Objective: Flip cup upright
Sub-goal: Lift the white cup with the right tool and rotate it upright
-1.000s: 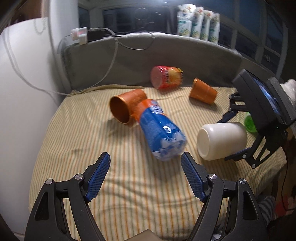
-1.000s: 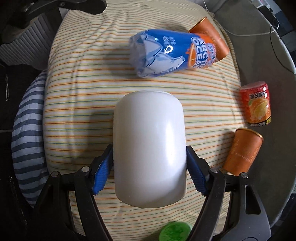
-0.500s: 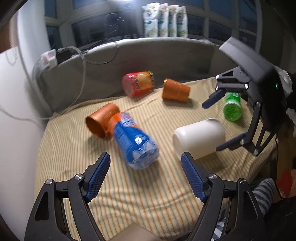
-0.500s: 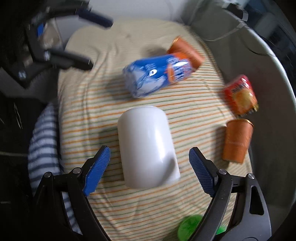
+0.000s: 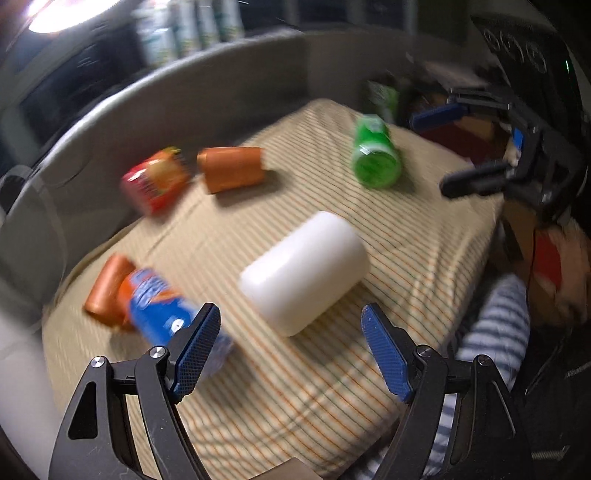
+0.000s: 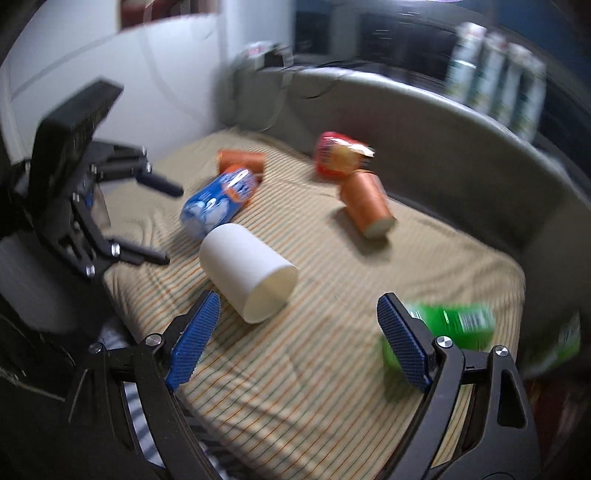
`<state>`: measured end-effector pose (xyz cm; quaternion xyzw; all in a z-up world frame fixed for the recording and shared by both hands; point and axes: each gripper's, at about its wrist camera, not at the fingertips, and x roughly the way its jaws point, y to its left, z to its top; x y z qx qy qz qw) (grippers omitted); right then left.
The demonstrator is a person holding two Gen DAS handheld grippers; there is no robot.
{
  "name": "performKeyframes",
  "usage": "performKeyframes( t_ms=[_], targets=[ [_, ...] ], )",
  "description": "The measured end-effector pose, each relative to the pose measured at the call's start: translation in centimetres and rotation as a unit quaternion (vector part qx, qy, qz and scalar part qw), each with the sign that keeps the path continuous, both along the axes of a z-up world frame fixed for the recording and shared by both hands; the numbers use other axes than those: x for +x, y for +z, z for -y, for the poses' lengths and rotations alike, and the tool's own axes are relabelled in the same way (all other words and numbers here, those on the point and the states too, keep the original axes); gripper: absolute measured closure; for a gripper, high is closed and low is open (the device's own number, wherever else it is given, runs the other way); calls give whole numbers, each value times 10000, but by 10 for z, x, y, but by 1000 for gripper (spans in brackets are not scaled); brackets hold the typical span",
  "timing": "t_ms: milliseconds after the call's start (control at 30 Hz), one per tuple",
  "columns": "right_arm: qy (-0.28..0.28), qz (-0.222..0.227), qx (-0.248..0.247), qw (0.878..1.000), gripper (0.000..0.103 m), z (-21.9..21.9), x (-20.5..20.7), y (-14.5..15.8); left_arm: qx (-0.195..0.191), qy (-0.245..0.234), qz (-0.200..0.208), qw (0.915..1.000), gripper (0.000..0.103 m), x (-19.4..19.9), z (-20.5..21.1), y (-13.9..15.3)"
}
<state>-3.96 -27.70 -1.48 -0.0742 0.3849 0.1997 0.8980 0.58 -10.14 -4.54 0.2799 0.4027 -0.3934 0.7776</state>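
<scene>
the white cup (image 6: pixel 248 272) is lying on its side on the striped bed (image 6: pixel 332 369), mouth facing five o'clock in the right view. both hand-held grippers, left (image 5: pixel 291 350) and right (image 6: pixel 297 341), are hovering released and gripping nothing, seemingly lining up for a grab.

Striped cushion (image 5: pixel 258 387), beige w/ thin orange + green lines, fills centre of both views; fabric wrinkled near front edge. Grey padded backrest (image 6: pixel 461 147) curves round its far side. White wall (image 6: pixel 155 88) beyond, on left in right-wrist view. Dark window panes (image 6: pixel 388 37) above backrest; row of white-green pouches (image 6: pixel 495 74) on ledge, blurred. Bright lamp glare (image 5: pixel 55 14) top left in left-wrist view. Blue-white striped fabric (image 5: pixel 491 339) below cushion edge. Room dim overall.
</scene>
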Motion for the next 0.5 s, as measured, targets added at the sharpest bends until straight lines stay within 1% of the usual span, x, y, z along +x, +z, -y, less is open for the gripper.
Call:
performKeyframes(
  t_ms=[67,167,300,400,467,500],
  targets=[
    [-269,11,130,9996,14,12,-8,-2,307,-398,-57,9987,24,1,18,-2],
    [-555,-1,207,9982,14,30,-19,-10,844,-872,-136,9925,24,2,41,-10],
    [-812,-2,318,9962,14,46,-33,-17,1481,-1298,19,9804,24,1,63,-22],
    [-955,16,396,9946,14,54,-42,-21,1793,-1533,19,9718,24,0,76,-31],
    [-1004,5,461,9939,14,58,-44,-23,2010,-1580,13,9668,23,1,80,-39],
    [-1029,4,477,9935,14,59,-45,-24,2098,-1613,80,9643,23,1,83,-42]
  ],
)
